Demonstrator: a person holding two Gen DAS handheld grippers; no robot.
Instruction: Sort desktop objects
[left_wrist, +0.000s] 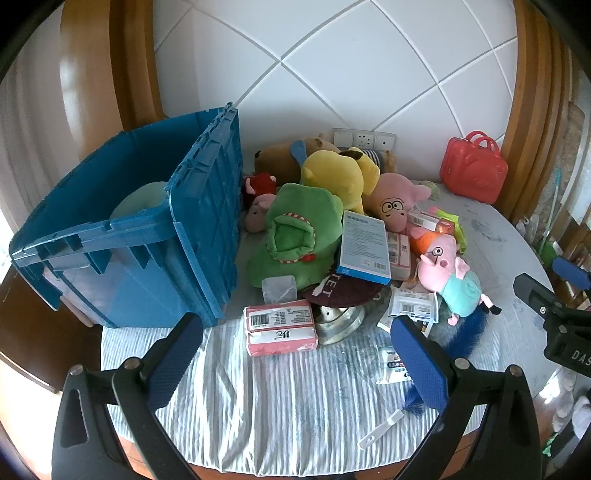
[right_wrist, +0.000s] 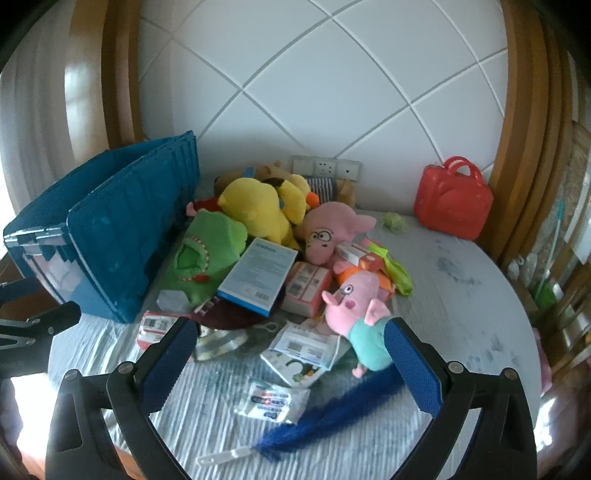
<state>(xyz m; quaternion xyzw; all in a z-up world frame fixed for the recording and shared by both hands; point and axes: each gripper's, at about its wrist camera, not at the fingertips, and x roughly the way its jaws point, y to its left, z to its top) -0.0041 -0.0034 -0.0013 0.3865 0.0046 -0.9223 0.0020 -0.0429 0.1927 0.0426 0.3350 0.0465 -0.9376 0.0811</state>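
Both hand-held grippers are hovering over the near edge of the desk (left_wrist: 258, 406), jaws spread wide and gripping nothing. The left hand-held gripper (left_wrist: 295, 354) is facing the pink tissue pack (left_wrist: 280, 326) lying just beyond its fingers — the right hand-held gripper (right_wrist: 290, 354) is framing the pig plush (right_wrist: 356, 314) and blue feather duster (right_wrist: 332, 417). At far left the blue crate (left_wrist: 147, 236) is standing open, something pale green sitting inside.
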